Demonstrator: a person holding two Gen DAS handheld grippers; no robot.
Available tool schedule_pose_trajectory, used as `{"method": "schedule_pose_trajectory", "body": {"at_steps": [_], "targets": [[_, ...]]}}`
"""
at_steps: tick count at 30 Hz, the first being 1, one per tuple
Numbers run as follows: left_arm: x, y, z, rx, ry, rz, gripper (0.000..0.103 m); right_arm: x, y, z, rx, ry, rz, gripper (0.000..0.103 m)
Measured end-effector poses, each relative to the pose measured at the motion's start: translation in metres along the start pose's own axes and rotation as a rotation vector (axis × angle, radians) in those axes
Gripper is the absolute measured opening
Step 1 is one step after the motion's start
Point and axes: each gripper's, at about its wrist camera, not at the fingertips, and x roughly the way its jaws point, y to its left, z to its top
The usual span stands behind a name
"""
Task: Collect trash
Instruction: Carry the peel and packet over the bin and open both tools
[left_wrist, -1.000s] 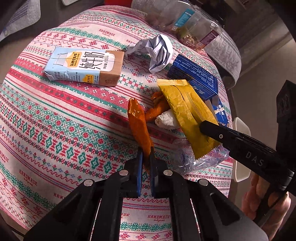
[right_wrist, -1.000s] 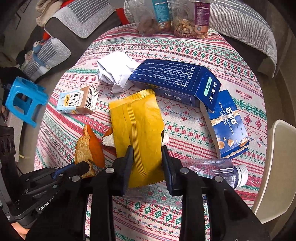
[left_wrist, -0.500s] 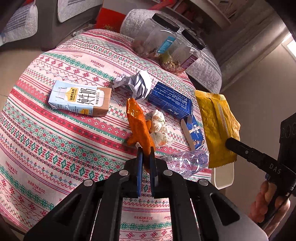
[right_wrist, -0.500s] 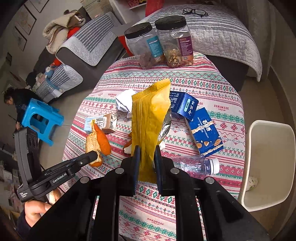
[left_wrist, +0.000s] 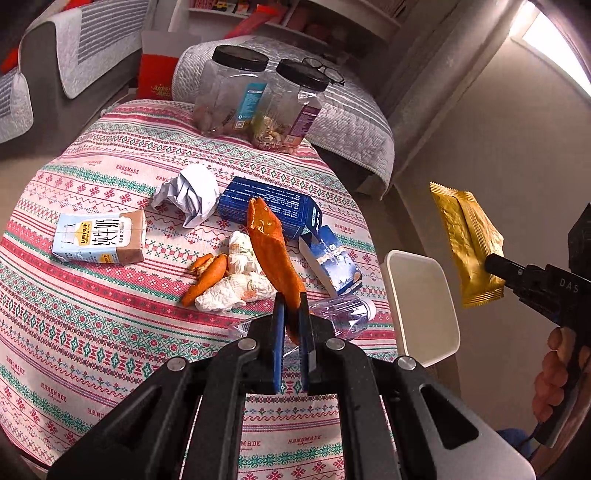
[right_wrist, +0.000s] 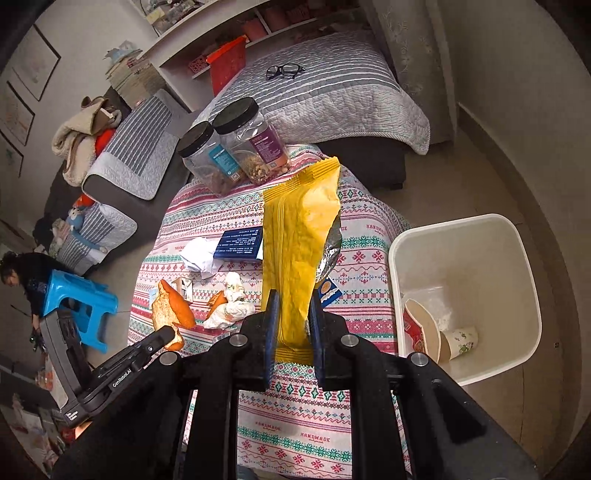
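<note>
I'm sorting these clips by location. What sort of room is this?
Most likely a home living room: quilt-covered sofas ring a round table with a patterned cloth, with wall shelves behind and a small waste bin beside it.

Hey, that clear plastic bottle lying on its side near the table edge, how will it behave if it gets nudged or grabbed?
The clear plastic bottle lies on its side, so a nudge would probably roll it, perhaps off the tablecloth edge. It looks empty, so likely light. Its thin, creased walls may buckle under a firm squeeze.
</note>
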Motion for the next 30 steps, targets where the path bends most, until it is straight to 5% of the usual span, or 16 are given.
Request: {"method": "schedule_pose_trajectory", "body": {"at_steps": [10, 15, 20, 30], "targets": [[0.042, -0.107, -0.012, 0.13, 0.073, -0.145, 0.007, -0.027, -0.088, 0.015, 0.148, -0.077, -0.215, 0.016], [0.08, -0.158, -0.025, 0.083, 0.151, -0.271, 0.007, -0.023, -0.132, 0.01, 0.265, -0.04, -0.265, 0.016], [0.124, -0.195, -0.042, 0.089, 0.207, -0.293, 0.007, -0.024, -0.135, 0.004, 0.217, -0.019, -0.357, 0.016], [0.179, -0.22, -0.058, 0.084, 0.268, -0.255, 0.007, -0.017, -0.147, 0.001, 0.215, 0.033, -0.377, 0.023]]}}
